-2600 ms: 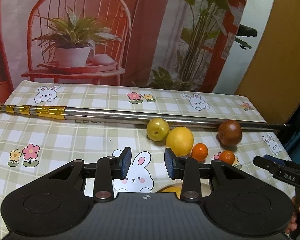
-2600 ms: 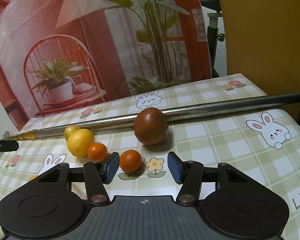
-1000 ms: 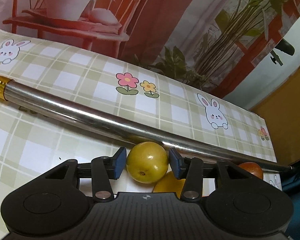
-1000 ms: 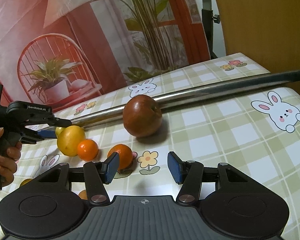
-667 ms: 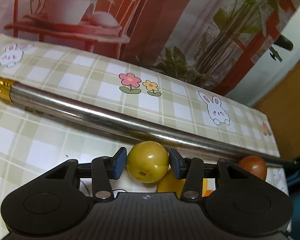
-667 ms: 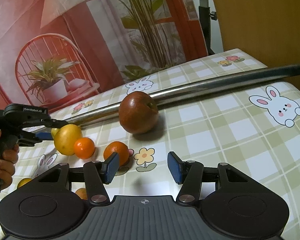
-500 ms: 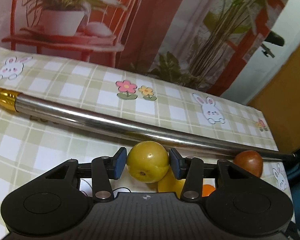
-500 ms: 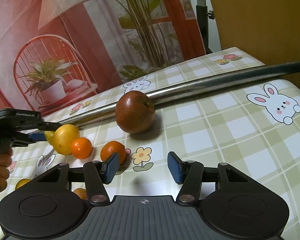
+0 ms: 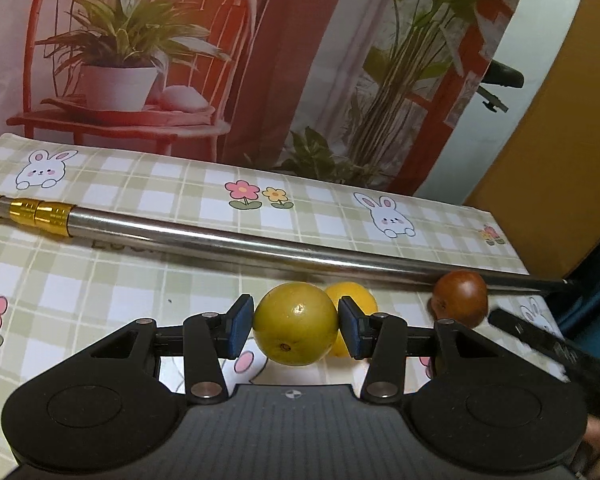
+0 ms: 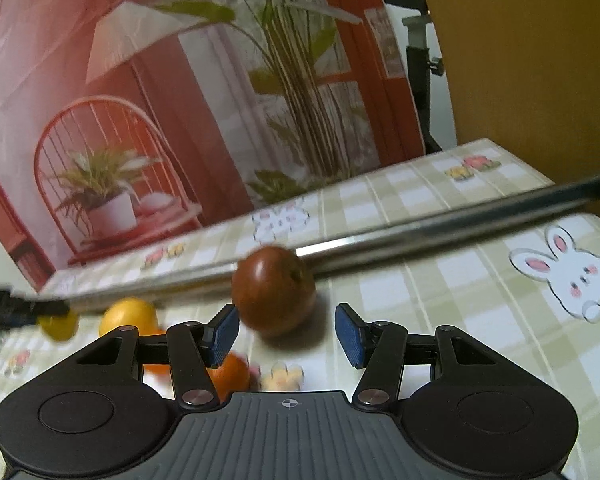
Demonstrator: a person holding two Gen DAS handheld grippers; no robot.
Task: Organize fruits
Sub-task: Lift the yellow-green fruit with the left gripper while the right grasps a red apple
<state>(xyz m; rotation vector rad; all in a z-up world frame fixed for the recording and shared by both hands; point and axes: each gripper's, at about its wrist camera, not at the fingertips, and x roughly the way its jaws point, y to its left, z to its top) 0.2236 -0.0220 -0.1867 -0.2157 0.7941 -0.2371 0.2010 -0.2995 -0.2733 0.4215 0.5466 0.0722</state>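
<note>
My left gripper (image 9: 296, 326) is shut on a yellow-green round fruit (image 9: 295, 323), held just above the checked tablecloth. Behind it lies a yellow lemon (image 9: 354, 300), and a dark red-brown fruit (image 9: 460, 298) rests against the steel pole. In the right wrist view my right gripper (image 10: 286, 334) stands open, its blue pads apart, with the red-brown fruit (image 10: 274, 290) just beyond them. A small orange (image 10: 230, 376) lies under the left finger, the lemon (image 10: 128, 318) farther left. The left gripper's black tip (image 10: 16, 308) shows at the left edge with the held fruit (image 10: 60, 326).
A long steel pole (image 9: 260, 246) with a gold end crosses the table (image 9: 100, 300) behind the fruits. A printed backdrop with a chair and plants stands behind the table. An orange-brown panel rises at the right. The right gripper's black body (image 9: 548, 348) enters at the lower right of the left wrist view.
My left gripper has lifted and drawn back with the yellow-green fruit. My right gripper has moved toward the red-brown fruit, which now sits between and beyond its pads.
</note>
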